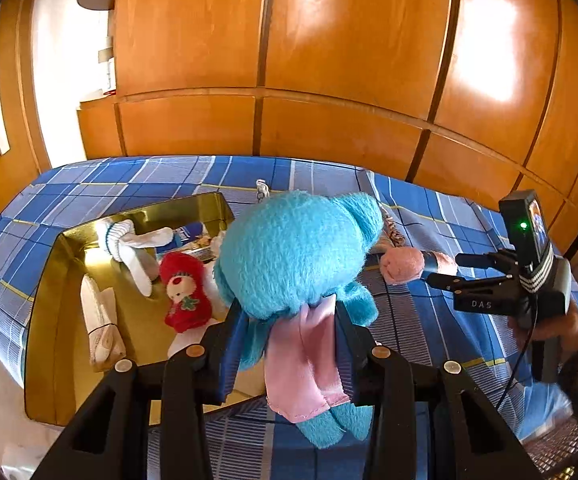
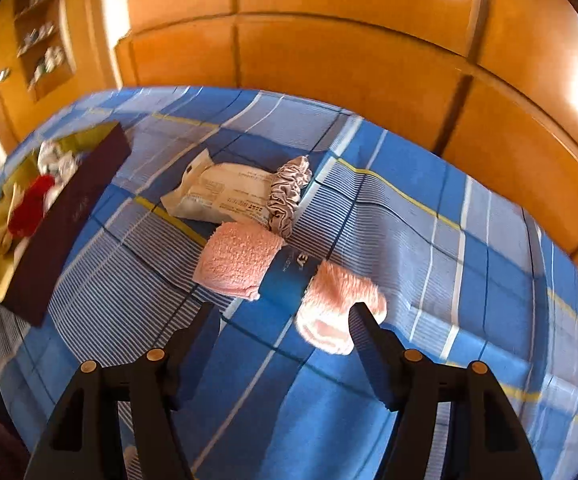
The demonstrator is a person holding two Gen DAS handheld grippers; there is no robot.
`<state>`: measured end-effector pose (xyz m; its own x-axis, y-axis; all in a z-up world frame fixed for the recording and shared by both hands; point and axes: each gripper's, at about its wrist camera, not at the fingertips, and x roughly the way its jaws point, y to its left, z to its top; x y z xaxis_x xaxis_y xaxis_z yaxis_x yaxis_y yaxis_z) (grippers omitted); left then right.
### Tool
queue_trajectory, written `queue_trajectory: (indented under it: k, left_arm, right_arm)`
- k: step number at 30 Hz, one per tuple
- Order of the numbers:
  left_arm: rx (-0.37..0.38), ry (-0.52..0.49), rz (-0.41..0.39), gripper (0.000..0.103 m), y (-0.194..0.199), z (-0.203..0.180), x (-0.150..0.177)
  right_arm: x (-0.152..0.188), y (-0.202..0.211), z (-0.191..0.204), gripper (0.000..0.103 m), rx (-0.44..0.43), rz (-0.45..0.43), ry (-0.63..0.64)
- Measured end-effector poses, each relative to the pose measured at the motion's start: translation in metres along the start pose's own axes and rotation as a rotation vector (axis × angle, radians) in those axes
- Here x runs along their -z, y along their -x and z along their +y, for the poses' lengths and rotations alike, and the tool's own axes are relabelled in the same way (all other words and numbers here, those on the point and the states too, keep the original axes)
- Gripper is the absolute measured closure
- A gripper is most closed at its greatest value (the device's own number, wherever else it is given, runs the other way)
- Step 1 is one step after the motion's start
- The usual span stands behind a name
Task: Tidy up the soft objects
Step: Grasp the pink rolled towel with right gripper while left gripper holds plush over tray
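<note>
**Blue plush toy held over the box, pink towel roll between open jaws**

Starting at the left, we see the left gripper [image 1: 287, 332] clamped on a blue plush toy [image 1: 297, 256], its jaws partly closed with both pads pressing the toy's body and its pink scarf [image 1: 309, 356]. The toy hangs above the near right edge of a gold box [image 1: 49, 320] that sits on the blue checked bedspread [image 1: 429, 320]. Inside the box we make out a red plush toy [image 1: 185, 292], white socks [image 1: 137, 244] and a pale folded bundle [image 1: 101, 320].

Moving right, the right gripper [image 2: 285, 316] stands with its jaws wide apart, gripping nothing. The pink towel roll [image 2: 285, 276], wrapped in a blue paper band [image 2: 289, 284], lies on the bedspread just ahead of the fingers; the right fingertip [image 2: 363, 316] overlaps the roll's near end, but we cannot tell whether it touches.

Only the left wrist view shows the inside of the box clearly, and the right gripper from the side with a hand [image 1: 549, 320] around it. Only the right wrist view shows the white packet [image 2: 217, 192] and grey scrunchie [image 2: 289, 192] lying touching behind the towel roll, the box's dark outer wall [image 2: 65, 224], and shelves [image 2: 45, 32] at the far left
</note>
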<state>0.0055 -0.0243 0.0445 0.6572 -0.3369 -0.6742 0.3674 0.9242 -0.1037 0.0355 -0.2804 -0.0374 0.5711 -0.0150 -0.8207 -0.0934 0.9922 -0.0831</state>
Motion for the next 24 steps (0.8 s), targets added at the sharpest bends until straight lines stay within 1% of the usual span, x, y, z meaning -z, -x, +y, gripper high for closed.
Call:
queue_trajectory:
  k: [4, 7, 11, 14, 16, 18, 21, 24]
  left_arm:
    - [-0.005, 0.022, -0.002, 0.062, 0.003, 0.010, 0.001]
    - [-0.013, 0.032, -0.001, 0.062, 0.004, 0.016, 0.003]
    - [-0.020, 0.047, 0.003, 0.062, 0.005, 0.023, 0.003]
    - [-0.025, 0.053, 0.000, 0.062, 0.006, 0.025, 0.002]
    - [-0.029, 0.056, 0.000, 0.062, 0.006, 0.027, 0.002]
    - [-0.035, 0.063, 0.003, 0.062, 0.006, 0.030, 0.003]
    - [-0.042, 0.073, 0.007, 0.062, 0.005, 0.034, 0.004]
    - [-0.052, 0.079, 0.005, 0.062, 0.005, 0.037, 0.004]
  right_arm:
    - [-0.014, -0.012, -0.003, 0.034, 0.008, 0.076, 0.100]
    - [-0.019, -0.022, -0.005, 0.031, 0.032, 0.123, 0.152]
    - [-0.027, -0.043, 0.002, 0.030, 0.045, 0.192, 0.241]
    - [-0.031, -0.059, 0.010, 0.030, 0.066, 0.230, 0.302]
    - [-0.033, -0.062, 0.012, 0.032, 0.065, 0.225, 0.310]
    - [-0.035, -0.061, 0.011, 0.055, 0.042, 0.212, 0.289]
    - [-0.031, -0.056, 0.016, 0.060, 0.074, 0.195, 0.294]
    - [-0.027, -0.046, 0.023, 0.060, 0.088, 0.177, 0.291]
